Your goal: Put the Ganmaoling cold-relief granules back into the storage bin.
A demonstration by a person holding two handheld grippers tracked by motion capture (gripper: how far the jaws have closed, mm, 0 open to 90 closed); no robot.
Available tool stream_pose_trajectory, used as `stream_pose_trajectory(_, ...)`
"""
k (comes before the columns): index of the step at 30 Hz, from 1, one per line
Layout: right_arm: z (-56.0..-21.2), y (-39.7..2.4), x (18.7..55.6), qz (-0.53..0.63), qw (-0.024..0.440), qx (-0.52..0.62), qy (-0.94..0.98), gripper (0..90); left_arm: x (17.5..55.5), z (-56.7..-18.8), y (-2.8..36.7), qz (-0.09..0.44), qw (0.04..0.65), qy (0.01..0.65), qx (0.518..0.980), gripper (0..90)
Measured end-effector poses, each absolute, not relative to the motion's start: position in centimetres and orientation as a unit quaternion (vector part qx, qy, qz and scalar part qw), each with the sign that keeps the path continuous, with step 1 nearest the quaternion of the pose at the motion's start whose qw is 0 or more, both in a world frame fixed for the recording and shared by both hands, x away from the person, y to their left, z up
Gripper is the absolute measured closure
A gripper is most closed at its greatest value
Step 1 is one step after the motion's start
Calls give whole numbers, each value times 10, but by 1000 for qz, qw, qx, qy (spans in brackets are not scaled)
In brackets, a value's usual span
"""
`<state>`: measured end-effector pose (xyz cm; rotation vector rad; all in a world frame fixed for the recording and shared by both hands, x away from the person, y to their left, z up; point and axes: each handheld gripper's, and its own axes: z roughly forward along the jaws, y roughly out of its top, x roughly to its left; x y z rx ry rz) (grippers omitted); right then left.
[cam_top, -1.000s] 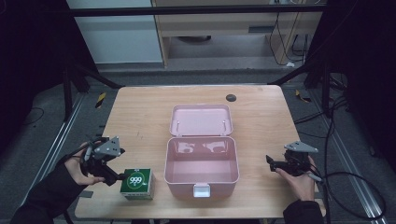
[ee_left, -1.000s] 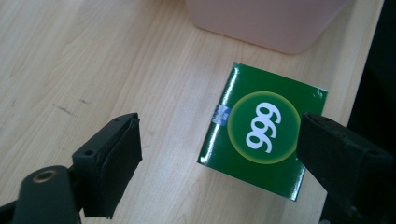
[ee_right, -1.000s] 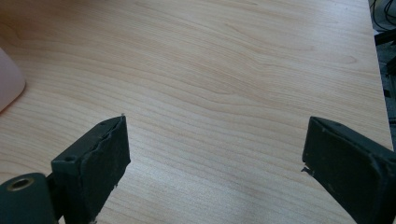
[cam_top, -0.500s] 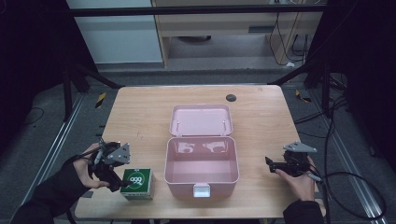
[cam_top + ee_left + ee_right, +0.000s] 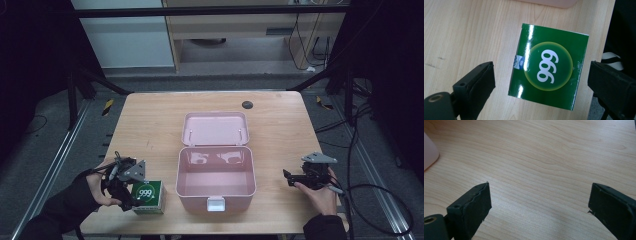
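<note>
Approach to grasp. The left hand-held gripper (image 5: 540,82) hangs above the green box (image 5: 548,66), jaws spread wide on either side of it and touching nothing. The box lies flat on the bench (image 5: 150,130) near its front edge, just left of the open pink case (image 5: 216,177). The right hand-held gripper (image 5: 295,177) rests open over bare wood. Next move, presumably: lower, close on the box, and lift it toward the case.

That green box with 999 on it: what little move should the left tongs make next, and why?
Probably lower straight down and close. The left tongs hang open above the green box, one jaw on each side of it, neither touching it. The box lies flat on the table, beside the open pink case.
</note>
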<state>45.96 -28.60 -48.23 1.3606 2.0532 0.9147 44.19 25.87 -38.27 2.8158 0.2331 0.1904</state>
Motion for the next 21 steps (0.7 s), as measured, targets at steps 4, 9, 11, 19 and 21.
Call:
stream_pose_trajectory(4, -482, -286, 460, 338, 254, 500, 756, 48, 442, -387, 256, 65, 150, 76, 984, 58)
stream_pose_trajectory(9, -483, -285, 460, 337, 248, 501, 757, 46, 445, -394, 252, 59, 136, 74, 986, 59)
stream_pose_trajectory(11, -483, -285, 460, 336, 249, 499, 759, 46, 446, -397, 250, 55, 136, 69, 987, 55)
stream_pose_trajectory(19, -484, -284, 460, 330, 244, 502, 761, 45, 446, -407, 243, 48, 120, 55, 990, 45)
stream_pose_trajectory(21, -484, -284, 460, 330, 244, 501, 762, 44, 446, -408, 243, 47, 118, 54, 990, 45)
